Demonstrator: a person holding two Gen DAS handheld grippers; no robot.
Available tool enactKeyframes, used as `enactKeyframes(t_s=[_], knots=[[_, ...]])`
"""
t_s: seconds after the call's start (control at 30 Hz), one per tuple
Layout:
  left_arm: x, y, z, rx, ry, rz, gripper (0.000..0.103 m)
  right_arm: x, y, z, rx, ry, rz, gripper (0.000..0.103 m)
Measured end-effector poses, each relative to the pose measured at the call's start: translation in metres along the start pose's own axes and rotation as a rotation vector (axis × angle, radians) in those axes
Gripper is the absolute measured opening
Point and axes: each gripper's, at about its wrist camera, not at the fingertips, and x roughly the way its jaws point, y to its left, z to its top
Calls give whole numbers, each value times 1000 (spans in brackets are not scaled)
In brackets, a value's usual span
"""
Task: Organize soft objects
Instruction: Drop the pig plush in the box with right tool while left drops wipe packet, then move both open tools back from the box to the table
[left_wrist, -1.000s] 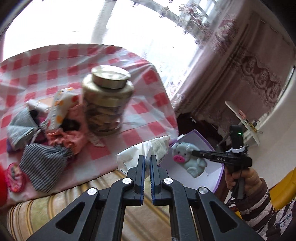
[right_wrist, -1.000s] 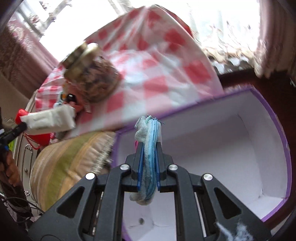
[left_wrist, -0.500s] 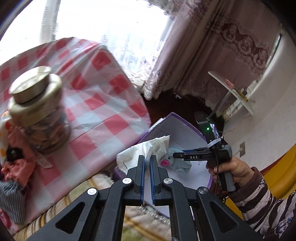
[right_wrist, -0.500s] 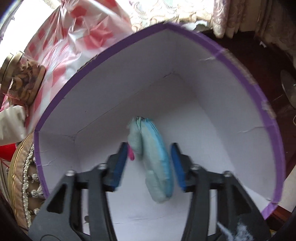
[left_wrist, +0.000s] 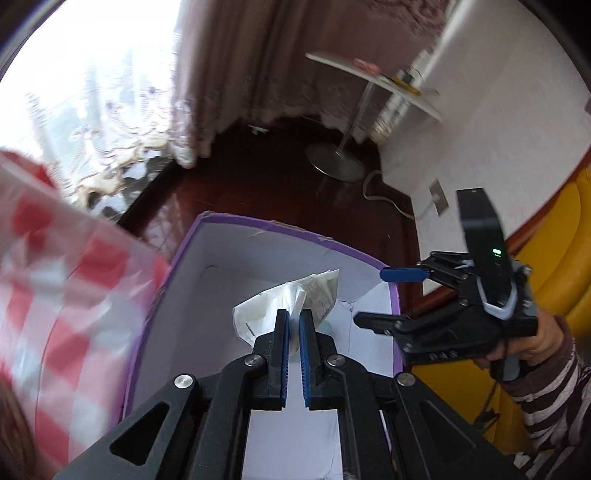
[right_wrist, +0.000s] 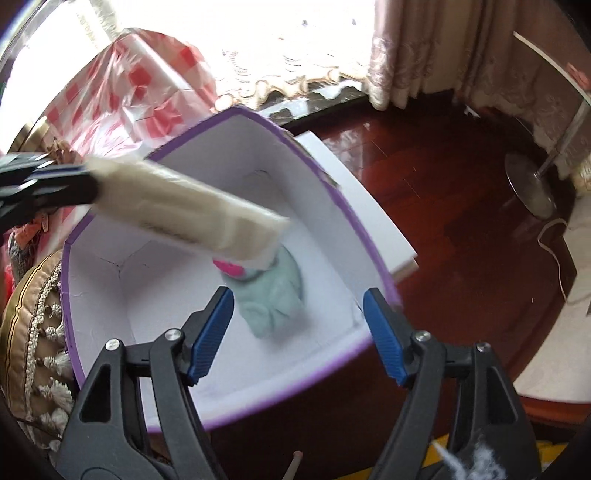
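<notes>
Left gripper (left_wrist: 293, 325) over the purple-rimmed box (left_wrist: 295, 230), fingers pinched narrow on a white tissue pack (left_wrist: 291, 299). Right gripper (right_wrist: 297, 325) above the same box, fingers spread wide and just opened further, nothing between them. Pale blue plush toy (right_wrist: 273, 291) lying free on the box floor, partly under the tissue pack's end

Dark reddish wooden floor (right_wrist: 436, 206), glossy with window glare. Overexposed window (left_wrist: 92, 74) behind lace, flanked by mauve patterned curtains (left_wrist: 229, 66). Round side table (left_wrist: 373, 79) on a metal disc foot beside a white wall (left_wrist: 498, 92). Red-checked tablecloth (right_wrist: 147, 88) near the window.
</notes>
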Motion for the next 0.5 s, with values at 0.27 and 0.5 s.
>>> enactKeyframes(t_s=[0.27,0.5], knots=[[70,29,28,-44,85,74,42,-3,11,-4,-17,-4,11,76],[82,63,18,-312,127,-9,44,-5,8,-3,25,-32,14,76]])
